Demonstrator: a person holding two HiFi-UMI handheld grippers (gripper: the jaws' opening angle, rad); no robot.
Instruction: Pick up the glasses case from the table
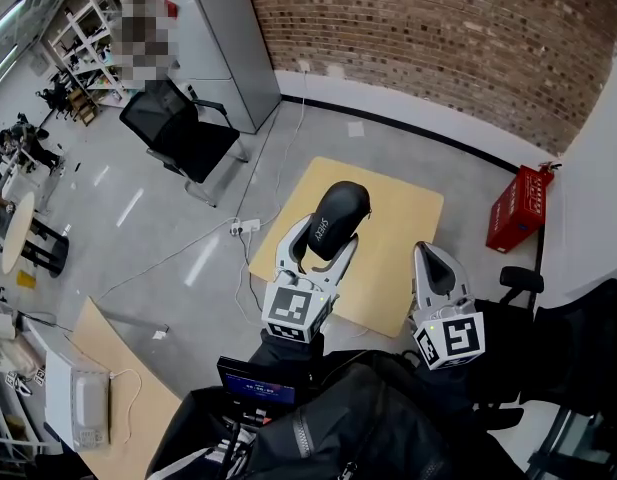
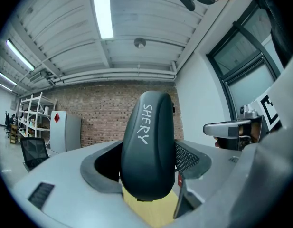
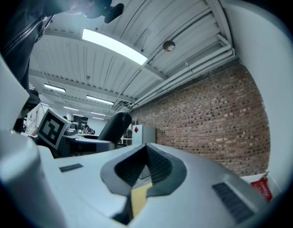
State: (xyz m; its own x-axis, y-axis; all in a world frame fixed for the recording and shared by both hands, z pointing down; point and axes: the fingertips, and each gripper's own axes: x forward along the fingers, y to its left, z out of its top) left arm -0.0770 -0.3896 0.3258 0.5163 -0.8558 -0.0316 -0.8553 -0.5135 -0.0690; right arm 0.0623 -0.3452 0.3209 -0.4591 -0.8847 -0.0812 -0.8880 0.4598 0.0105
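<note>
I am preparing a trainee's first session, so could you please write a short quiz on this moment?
1. True or false: the glasses case is lying on the yellow table.
2. Which gripper grips the case? A) the left gripper B) the right gripper C) neither
3. Fill in: the wall beyond the table is built of ____.

Key
1. False: it is held between jaws, up off the table.
2. A; the right gripper's jaws hold nothing.
3. Brick.
</note>
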